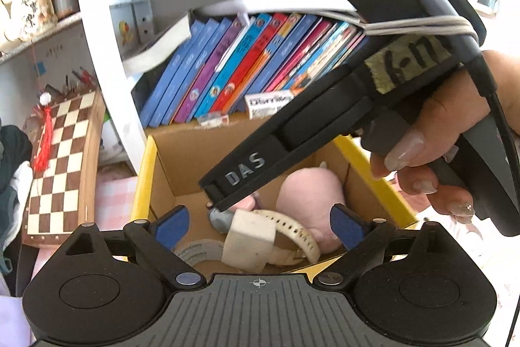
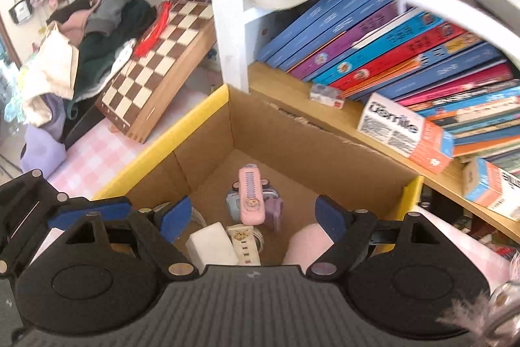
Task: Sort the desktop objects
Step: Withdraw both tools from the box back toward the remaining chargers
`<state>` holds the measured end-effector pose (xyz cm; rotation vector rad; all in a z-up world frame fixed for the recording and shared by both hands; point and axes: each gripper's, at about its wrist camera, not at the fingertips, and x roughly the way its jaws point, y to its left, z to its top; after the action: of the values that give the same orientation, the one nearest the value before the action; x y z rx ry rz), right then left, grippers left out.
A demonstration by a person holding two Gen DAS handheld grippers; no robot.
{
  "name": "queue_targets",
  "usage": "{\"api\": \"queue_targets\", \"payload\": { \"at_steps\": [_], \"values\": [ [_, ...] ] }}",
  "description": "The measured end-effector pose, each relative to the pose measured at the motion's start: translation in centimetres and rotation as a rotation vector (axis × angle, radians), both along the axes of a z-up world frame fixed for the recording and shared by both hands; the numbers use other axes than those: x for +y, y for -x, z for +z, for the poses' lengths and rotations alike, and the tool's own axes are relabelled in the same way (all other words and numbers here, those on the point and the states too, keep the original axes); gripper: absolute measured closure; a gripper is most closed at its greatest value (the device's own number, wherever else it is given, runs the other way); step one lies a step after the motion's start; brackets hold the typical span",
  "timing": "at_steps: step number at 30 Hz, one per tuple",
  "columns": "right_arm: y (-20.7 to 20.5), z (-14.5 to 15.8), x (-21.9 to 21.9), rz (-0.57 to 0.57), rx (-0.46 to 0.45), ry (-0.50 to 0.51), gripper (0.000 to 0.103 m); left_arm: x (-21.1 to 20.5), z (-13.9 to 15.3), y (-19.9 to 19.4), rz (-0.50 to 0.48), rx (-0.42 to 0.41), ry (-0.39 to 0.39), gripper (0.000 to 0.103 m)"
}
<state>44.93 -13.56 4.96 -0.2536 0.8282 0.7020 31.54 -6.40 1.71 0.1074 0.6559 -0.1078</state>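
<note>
A cardboard box with yellow rims stands below a bookshelf. Inside lie a white block, a cream watch strap, a pink soft toy, a pink utility knife on a small blue and purple gadget, and a tape roll. My left gripper is open and empty above the box. My right gripper is open and empty over the box; its body crosses the left wrist view.
A row of leaning books fills the shelf behind the box, with small cartons in front. A chessboard leans at the left beside piled clothes. A pink checked cloth covers the desk.
</note>
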Motion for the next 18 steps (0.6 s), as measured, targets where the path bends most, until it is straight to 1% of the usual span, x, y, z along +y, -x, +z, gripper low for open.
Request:
{"api": "queue_targets", "payload": {
  "at_steps": [5,8,12,18],
  "values": [
    [1.9,1.9,-1.7,-0.053,-0.032,-0.032,0.018,0.2,1.4,1.9,-0.025,-0.044,0.012,0.005],
    [3.3,2.7,-2.3,-0.079,-0.035,-0.054,0.017,0.6,2.4,3.5,-0.032,-0.069,0.02,0.005],
    [5.7,3.7,-2.9,-0.105,-0.054,-0.07,0.017,1.4,3.5,5.8,-0.035,-0.096,0.037,0.004],
    [9.6,5.0,-3.6,-0.146,-0.104,-0.077,0.016,3.0,4.4,8.8,-0.026,-0.119,0.034,0.001]
  ]
}}
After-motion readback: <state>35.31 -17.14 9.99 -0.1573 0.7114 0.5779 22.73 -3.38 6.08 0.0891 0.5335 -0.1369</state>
